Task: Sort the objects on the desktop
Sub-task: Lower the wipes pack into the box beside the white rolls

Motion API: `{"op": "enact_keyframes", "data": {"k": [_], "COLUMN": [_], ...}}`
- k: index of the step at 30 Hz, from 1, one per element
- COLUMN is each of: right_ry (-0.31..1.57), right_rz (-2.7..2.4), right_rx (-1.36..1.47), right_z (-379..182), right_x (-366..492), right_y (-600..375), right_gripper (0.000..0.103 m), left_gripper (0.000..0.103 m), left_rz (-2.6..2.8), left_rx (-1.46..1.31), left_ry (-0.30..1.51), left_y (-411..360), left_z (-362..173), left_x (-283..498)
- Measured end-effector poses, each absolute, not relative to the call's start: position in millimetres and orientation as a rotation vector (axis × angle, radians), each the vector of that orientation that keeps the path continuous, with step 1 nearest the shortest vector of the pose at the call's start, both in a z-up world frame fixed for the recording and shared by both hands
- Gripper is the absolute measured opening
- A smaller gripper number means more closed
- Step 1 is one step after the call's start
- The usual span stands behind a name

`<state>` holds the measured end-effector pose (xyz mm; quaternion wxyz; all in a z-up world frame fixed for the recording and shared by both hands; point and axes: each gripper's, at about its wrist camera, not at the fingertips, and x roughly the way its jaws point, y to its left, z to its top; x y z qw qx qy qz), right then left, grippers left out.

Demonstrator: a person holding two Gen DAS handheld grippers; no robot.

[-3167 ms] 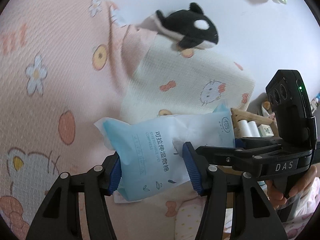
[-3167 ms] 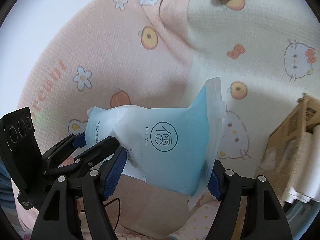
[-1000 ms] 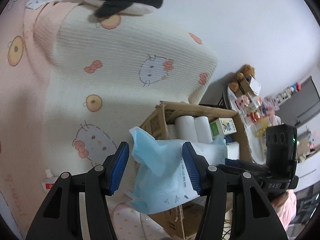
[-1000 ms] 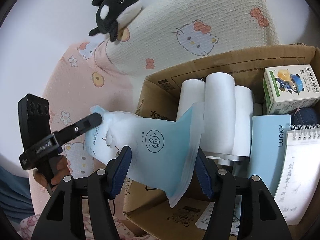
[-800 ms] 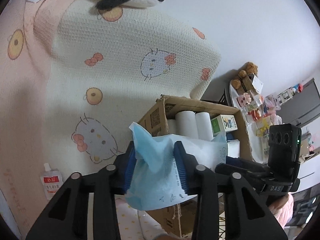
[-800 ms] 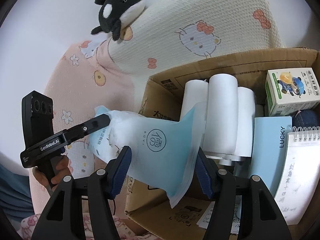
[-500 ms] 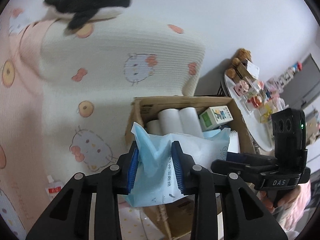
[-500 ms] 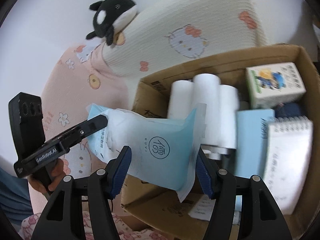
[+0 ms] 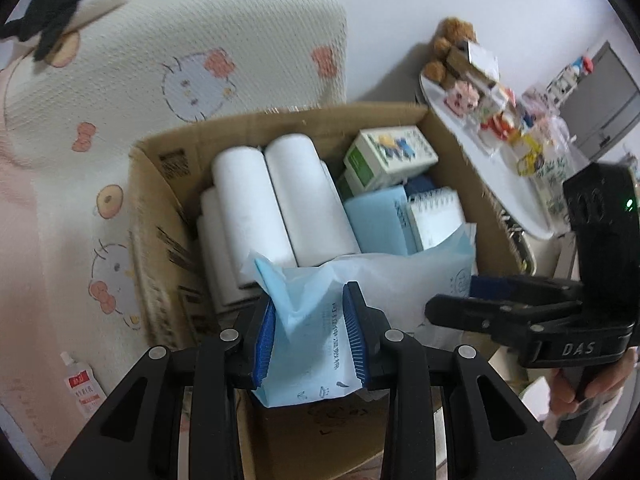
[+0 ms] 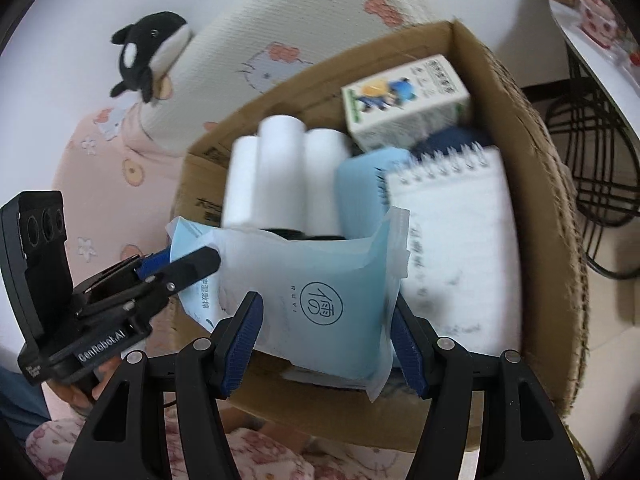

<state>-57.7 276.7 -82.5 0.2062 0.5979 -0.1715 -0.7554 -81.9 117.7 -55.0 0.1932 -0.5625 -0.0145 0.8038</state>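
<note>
Both grippers, left [image 9: 310, 330] and right [image 10: 326, 338], are clamped partway shut on opposite ends of my soft pale-blue plastic wipes pouch [image 10: 320, 292], which I hold spread over the open brown cardboard box [image 10: 532, 160], I judge so it drops in flat beside the white paper rolls [image 9: 280, 200].

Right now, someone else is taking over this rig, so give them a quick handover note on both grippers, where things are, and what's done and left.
Left gripper: shut on one end of the blue pouch, crumpling it.
Right gripper: shut on the pouch's other end, pads on both its edges.
Pouch: carried between both grippers, over the near side of the cardboard box, not yet resting in it.
Already in the box: white rolls, a green-and-white carton, a blue booklet, a spiral notepad.
Left: lower the pouch into the box and release both grips. An orca plush and a small tube lie outside on the blanket.
</note>
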Motion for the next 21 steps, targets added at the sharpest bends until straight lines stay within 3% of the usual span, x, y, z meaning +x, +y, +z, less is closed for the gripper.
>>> {"op": "enact_keyframes", "data": {"k": [21], "right_ry": [-0.296], "right_rz": [-2.068], "right_rx": [1.705], "right_z": [-81], "right_x": [-54], "right_y": [276], "right_gripper": [0.061], "left_gripper": [0.036], "left_rz": [2.107], "left_rx": [-1.866], "left_ry": [-0.131], "left_y": [127], "left_z": [-103], "left_x": [-95]}}
